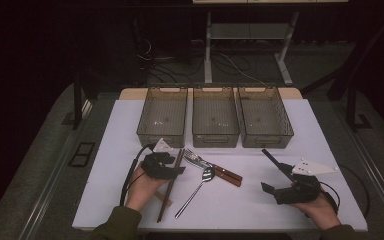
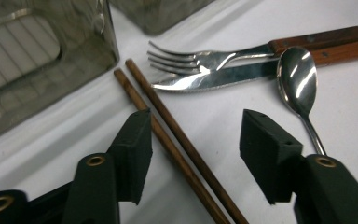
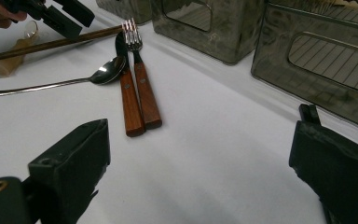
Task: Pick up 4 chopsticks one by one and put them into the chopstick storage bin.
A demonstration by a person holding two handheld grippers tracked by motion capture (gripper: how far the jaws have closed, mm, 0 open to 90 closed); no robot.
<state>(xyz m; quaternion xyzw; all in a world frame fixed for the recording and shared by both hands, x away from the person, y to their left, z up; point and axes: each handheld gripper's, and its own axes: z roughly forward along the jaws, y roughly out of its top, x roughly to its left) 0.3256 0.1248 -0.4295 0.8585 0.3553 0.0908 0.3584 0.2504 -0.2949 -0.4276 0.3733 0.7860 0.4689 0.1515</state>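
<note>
The room is dim, its back wall lost in black. Grey carpet (image 1: 40, 150) surrounds the white table (image 1: 280, 210). Beyond the table's far edge stands a pale metal frame (image 1: 245, 35) on 2 legs, cables (image 1: 160, 62) tangled beside it.

Chopsticks (image 1: 170, 186) left of spoon (image 1: 198, 186) (touching fork (image 1: 194, 156))

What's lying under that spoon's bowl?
The spoon rests its bowl across the knife and fork, near where their wooden handles begin. The stretch beneath the bowl is covered.
</note>
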